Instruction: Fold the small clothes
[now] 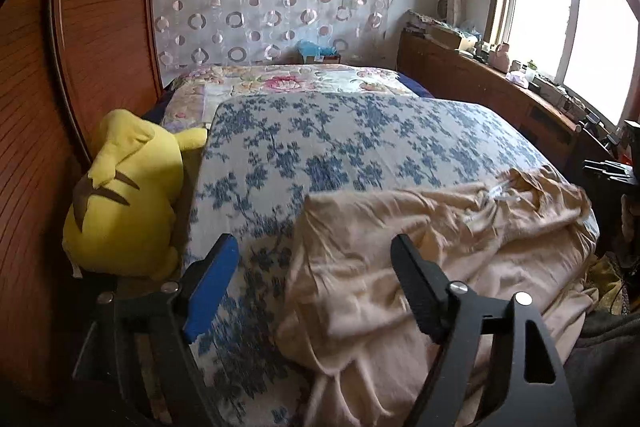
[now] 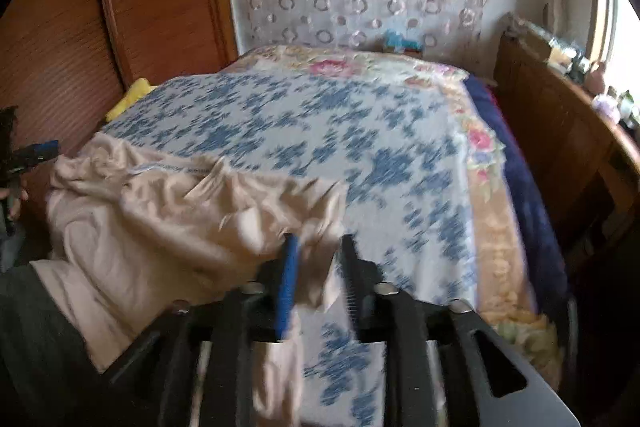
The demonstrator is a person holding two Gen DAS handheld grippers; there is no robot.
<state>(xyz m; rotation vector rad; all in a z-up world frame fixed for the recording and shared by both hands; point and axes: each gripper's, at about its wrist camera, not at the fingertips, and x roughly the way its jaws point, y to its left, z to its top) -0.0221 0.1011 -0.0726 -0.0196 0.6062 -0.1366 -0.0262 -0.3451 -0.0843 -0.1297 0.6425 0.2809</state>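
Left wrist view: the left hand-held gripper (image 1: 312, 259) has its jaws spread wide apart with nothing pinched, and the beige garment (image 1: 420, 259) lies crumpled on the blue-flowered bedspread (image 1: 320, 147) at the near side of the bed, its near-left corner sitting loose between the fingers. A yellow plush toy (image 1: 128, 195) is wedged between the bed and the wooden wardrobe (image 1: 92, 27), and a cluttered windowsill (image 1: 520, 75) runs down the right. Right wrist view is kinda blurry, but the right hand-held gripper (image 2: 318, 255) has its jaws partly apart with a flap of the same beige garment (image 2: 180, 219) hanging down between them; can't tell if the pads actually press on it. The rest of the cloth spreads left across the bedspread (image 2: 300, 115), and the other gripper's blue pad (image 2: 40, 149) peeks in at the far left edge.
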